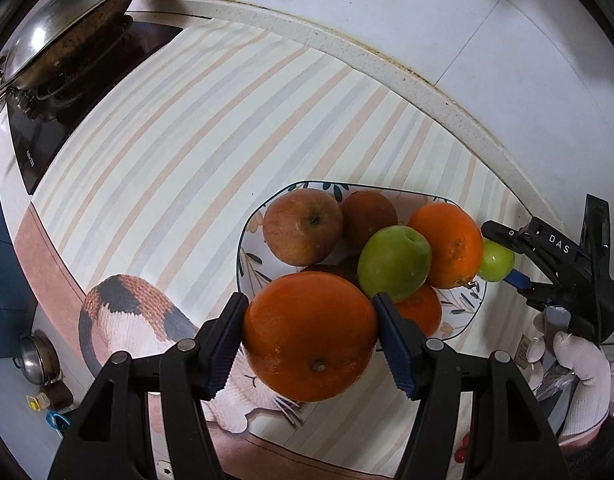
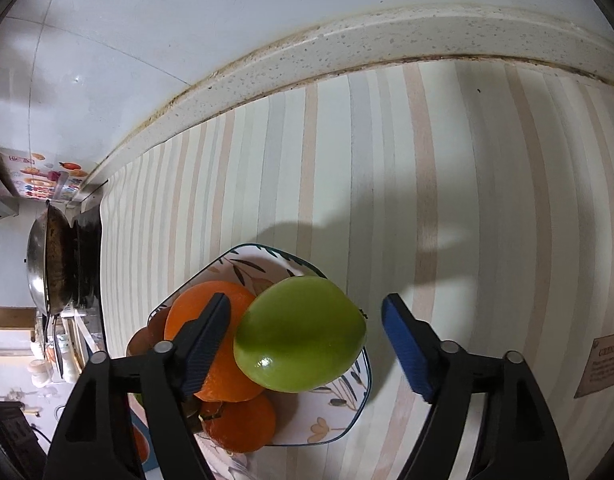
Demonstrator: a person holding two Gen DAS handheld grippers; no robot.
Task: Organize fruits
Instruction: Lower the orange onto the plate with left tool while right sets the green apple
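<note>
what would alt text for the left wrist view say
The left claw grips a large orange just in front of a floral plate piled with fruit; the right claw reaches in at a small green fruit.

left gripper (image 1: pixel 310 334): black frame, ribbed blue pads, silver pivot screws | right gripper (image 2: pixel 307 340): same build, white "DAS" lettering | hand (image 1: pixel 579 376): white knit glove
</note>
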